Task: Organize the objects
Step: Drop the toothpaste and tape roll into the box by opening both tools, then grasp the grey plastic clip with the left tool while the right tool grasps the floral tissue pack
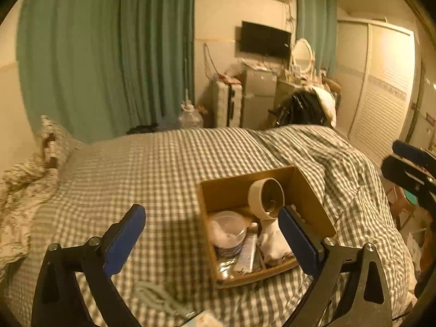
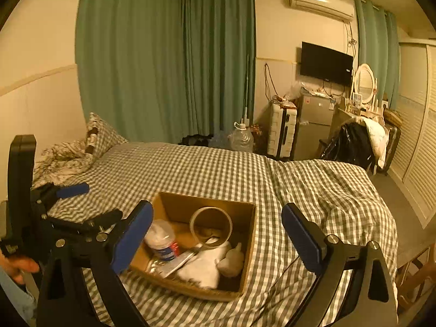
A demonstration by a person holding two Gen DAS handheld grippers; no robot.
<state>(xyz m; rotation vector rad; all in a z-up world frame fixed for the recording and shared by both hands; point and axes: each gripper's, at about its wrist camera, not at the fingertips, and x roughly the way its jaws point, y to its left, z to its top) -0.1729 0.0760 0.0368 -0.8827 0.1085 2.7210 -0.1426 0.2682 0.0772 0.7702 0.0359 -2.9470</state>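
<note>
My left gripper (image 1: 212, 234) hangs with its jaws spread wide and nothing between them — at its lower edge a crumpled pale grey-green cloth (image 1: 156, 298) lies loose on the checked grey-and-white bedcover (image 1: 169, 163), just below and ahead of the jaws, so this hand looks nearer to it. To the right sits the open brown cardboard box (image 2: 246, 248), holding a cream tape roll (image 2: 211, 226) standing on edge. My right gripper (image 2: 218, 234) hovers over the box, jaws wide and empty.

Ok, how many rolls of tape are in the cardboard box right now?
1: a beige tape roll stands on edge against the back of the brown cardboard box. Others may lie hidden under the white cloth.
</note>
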